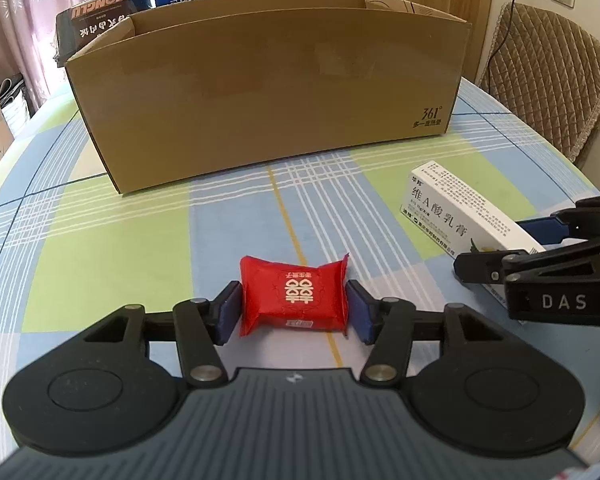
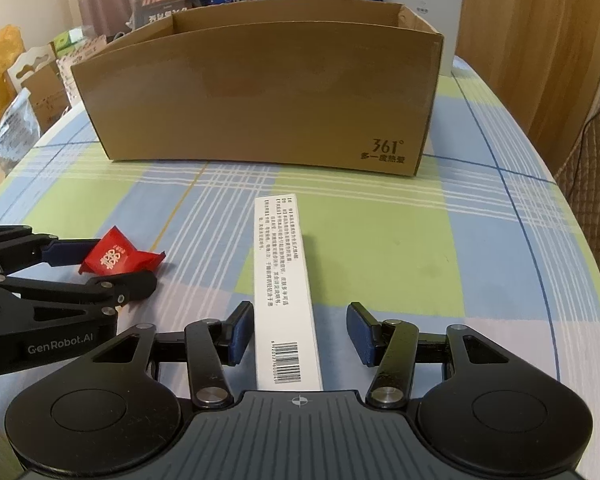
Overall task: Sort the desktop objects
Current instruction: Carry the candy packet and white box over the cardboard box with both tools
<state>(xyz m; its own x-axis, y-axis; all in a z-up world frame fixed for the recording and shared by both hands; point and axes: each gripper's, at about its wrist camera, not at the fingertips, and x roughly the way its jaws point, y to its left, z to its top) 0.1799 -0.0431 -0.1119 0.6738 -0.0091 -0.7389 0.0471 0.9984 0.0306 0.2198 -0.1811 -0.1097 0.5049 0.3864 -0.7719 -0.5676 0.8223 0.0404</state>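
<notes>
Here the white box (image 2: 286,292) points lengthwise toward the cardboard box (image 2: 260,96), right tool (image 2: 298,334) loosely astride

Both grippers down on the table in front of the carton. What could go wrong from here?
1. The left gripper brackets the red candy packet only at its crimped ends; the soft wrapper may buckle and slip out.
2. The right gripper has its left pad against the white ointment box but a clear gap on the right; closing may skew it.
3. The cardboard carton has a tall near wall; a low lift could clip it.
</notes>
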